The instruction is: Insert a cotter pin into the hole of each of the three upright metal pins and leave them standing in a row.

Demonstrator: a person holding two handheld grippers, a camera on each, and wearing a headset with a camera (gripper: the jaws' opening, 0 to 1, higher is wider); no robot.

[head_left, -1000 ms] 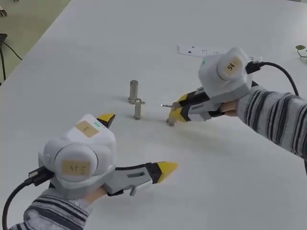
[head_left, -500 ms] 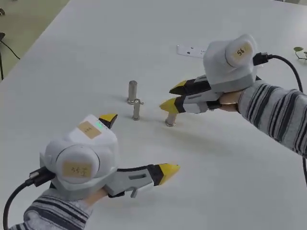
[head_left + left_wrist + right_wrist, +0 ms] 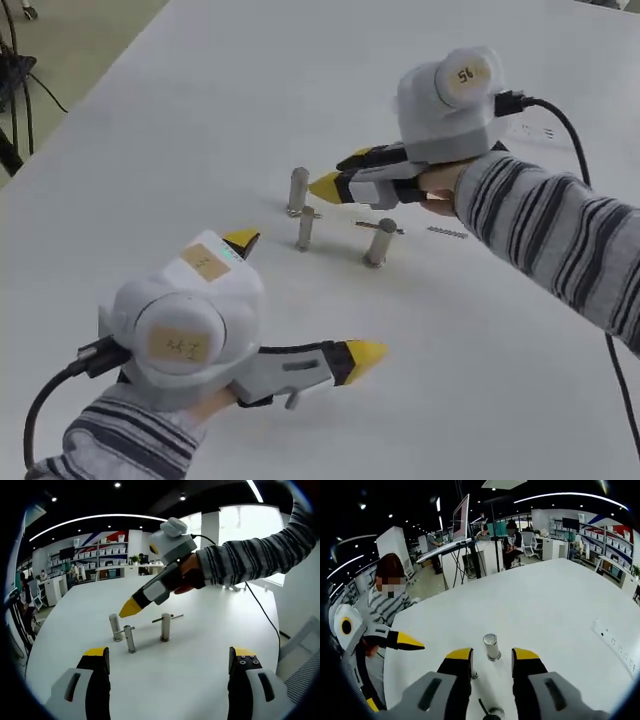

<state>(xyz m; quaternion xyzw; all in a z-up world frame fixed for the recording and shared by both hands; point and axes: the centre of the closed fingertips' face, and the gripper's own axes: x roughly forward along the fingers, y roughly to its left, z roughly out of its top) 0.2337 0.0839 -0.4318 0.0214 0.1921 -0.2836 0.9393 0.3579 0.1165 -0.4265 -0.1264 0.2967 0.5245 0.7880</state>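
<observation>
Three upright metal pins stand in a short row: the far pin (image 3: 298, 190), the middle pin (image 3: 307, 227) and the near pin (image 3: 379, 242). A cotter pin (image 3: 380, 226) sticks sideways through the near pin, and a small one sits in the middle pin's head. A loose cotter pin (image 3: 447, 233) lies on the table to the right. My right gripper (image 3: 340, 172) hovers open and empty just above the far pin (image 3: 491, 646), which shows just beyond its jaws. My left gripper (image 3: 304, 296) rests wide open in front of the row (image 3: 130, 638).
The white table (image 3: 200, 120) stretches far on all sides. A white power strip (image 3: 615, 645) lies at the back right, with the right gripper's black cable (image 3: 560, 115) running past it. Chair and cables stand off the table's left edge (image 3: 15, 80).
The right gripper opened, left the cotter pin in the near pin, then rose and moved over toward the far pin. The left gripper stayed put; the camera shifted.
</observation>
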